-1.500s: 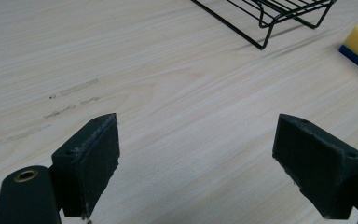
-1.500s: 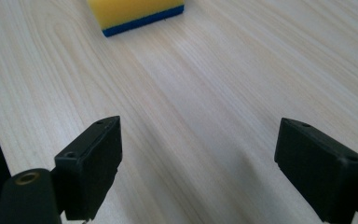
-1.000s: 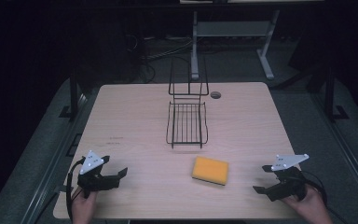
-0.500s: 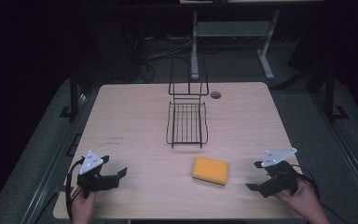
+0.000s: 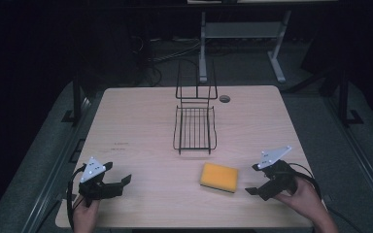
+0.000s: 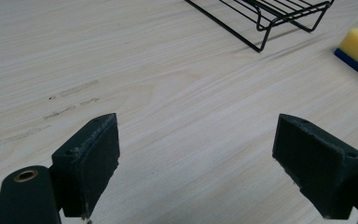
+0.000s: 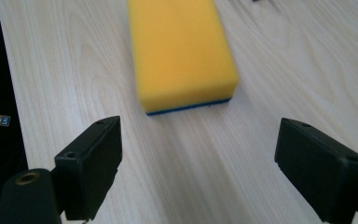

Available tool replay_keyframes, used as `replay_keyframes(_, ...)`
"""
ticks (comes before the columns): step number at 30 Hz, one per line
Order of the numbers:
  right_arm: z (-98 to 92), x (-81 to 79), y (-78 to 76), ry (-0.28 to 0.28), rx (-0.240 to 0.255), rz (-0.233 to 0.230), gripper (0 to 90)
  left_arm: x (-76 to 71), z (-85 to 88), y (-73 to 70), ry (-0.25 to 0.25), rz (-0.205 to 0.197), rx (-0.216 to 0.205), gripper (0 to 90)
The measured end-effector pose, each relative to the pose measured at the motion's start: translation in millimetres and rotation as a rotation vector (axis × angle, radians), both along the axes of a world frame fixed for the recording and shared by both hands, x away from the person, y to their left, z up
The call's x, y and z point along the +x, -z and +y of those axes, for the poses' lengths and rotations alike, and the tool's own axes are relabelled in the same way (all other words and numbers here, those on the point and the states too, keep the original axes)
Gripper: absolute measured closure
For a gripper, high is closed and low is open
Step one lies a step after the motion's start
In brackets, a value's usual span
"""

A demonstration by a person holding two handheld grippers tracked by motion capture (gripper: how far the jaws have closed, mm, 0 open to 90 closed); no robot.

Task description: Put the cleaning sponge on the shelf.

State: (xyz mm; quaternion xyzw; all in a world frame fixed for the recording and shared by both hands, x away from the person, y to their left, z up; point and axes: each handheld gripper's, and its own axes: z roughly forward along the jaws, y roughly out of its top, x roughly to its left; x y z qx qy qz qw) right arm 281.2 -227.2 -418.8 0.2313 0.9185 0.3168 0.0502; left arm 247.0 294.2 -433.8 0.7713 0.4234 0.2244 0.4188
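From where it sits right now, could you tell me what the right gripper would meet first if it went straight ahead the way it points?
Most likely the yellow sponge. The right gripper is open, and the sponge's short end lies ahead between its fingers, with bare table in the gap before it.

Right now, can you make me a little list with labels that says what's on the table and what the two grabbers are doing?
Table: pale wood table
Sponge: yellow sponge with a blue underside, lying flat near the front edge
Rack: black wire rack, empty, in the middle of the table
Right gripper: right gripper, jaws open, aimed at the sponge, not touching it
Left gripper: left gripper, jaws open, holding nothing, low over bare wood
Likely next: the right gripper probably grabs the sponge
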Motion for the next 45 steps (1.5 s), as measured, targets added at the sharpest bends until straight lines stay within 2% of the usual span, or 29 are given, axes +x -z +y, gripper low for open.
replay_keyframes(21, 34.8, 21.9, -10.1, -0.089, -0.026, 0.008, 14.5, -0.3, 1.7, -1.0, -0.003, -0.007, -0.008, 14.1)
replay_keyframes(45, 76.8, 41.5, -1.6, -0.175, -0.057, 0.039, 14.5, -0.3, 3.4, -1.4, -0.007, -0.008, -0.014, 14.0)
